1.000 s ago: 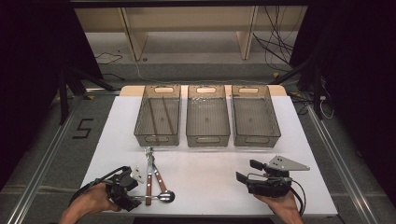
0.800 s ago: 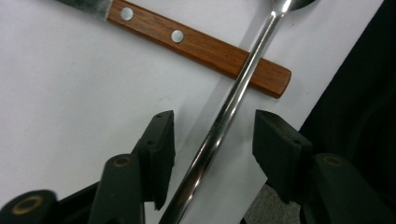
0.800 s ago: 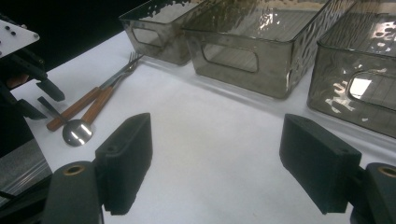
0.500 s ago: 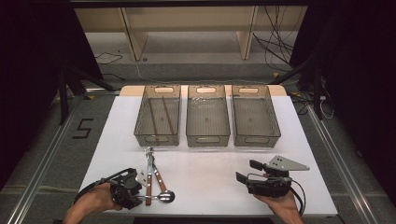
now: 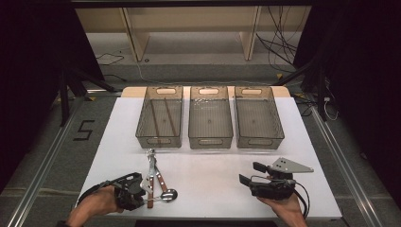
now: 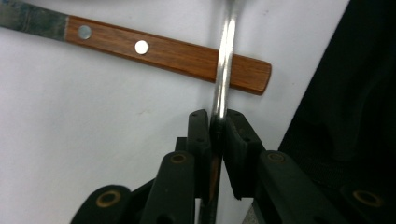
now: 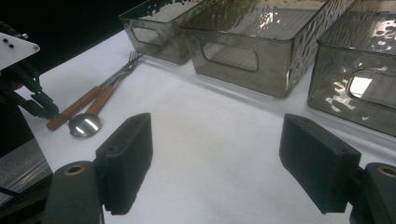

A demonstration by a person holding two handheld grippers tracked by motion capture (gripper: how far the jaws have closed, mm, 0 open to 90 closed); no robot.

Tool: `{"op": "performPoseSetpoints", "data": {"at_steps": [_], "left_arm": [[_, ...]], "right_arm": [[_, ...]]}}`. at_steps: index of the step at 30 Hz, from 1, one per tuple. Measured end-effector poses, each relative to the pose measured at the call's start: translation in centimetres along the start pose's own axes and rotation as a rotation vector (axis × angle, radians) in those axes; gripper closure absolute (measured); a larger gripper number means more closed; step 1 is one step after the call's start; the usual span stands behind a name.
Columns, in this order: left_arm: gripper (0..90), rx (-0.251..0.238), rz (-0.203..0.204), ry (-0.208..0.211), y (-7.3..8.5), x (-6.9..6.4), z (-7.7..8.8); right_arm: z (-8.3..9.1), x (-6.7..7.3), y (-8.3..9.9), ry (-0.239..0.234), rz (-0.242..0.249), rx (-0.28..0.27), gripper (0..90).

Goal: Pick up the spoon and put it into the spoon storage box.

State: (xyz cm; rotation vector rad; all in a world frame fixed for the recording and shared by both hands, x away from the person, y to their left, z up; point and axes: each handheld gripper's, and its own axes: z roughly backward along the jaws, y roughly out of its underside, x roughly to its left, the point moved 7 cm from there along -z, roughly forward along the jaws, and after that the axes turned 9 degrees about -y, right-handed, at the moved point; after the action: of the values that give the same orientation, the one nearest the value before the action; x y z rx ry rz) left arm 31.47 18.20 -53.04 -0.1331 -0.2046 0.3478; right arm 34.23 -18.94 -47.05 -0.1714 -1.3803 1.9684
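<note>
A metal spoon (image 5: 168, 194) lies near the front left of the white table (image 5: 208, 175), its thin handle (image 6: 223, 70) crossing a wooden handle (image 6: 163, 51). Two wooden-handled utensils (image 5: 152, 174) lie beside it, pointing at the bins. My left gripper (image 5: 144, 196) has just been closing and is now shut, both pads pressing the spoon's handle (image 6: 216, 120). My right gripper (image 5: 249, 173) rests at the front right, held by a hand, its jaws wide open (image 7: 219, 140) with nothing between them. From the right gripper view the spoon bowl (image 7: 85, 125) shows at far left.
Three clear bins stand in a row at the back: the left bin (image 5: 160, 137) holds two thin brown sticks (image 5: 161, 117), then come the middle bin (image 5: 210, 138) and the right bin (image 5: 259, 138). The table's front edge runs just behind both hands.
The left gripper's jaws have closed onto the spoon's handle, and the hand has edged slightly toward the utensils. The right gripper has stayed where it was.
</note>
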Motion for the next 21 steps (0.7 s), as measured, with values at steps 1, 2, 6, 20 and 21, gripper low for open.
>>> {"op": "performPoseSetpoints", "data": {"at_steps": [1,2,6,20,21], "left_arm": [[81.4,-0.003,-0.003,0.001,0.0,0.0,0.0],[81.6,-0.006,-0.005,0.000,-0.1,0.0,0.1],[82.4,-0.023,0.001,-0.004,-0.1,0.0,0.3],[82.8,-0.136,0.114,-0.007,-1.4,0.9,1.6],[82.9,-0.146,0.125,-0.005,-1.6,1.0,1.7]], "right_arm": [[0.0,0.0,0.0,0.001,0.001,-0.001,26.6],[0.0,0.0,0.0,0.000,0.000,0.000,26.6],[0.0,0.0,0.0,0.000,-0.001,-0.001,26.7],[0.0,0.0,0.0,0.000,-0.001,-0.001,26.7],[0.0,0.0,0.0,0.000,-0.001,-0.001,26.7]]}}
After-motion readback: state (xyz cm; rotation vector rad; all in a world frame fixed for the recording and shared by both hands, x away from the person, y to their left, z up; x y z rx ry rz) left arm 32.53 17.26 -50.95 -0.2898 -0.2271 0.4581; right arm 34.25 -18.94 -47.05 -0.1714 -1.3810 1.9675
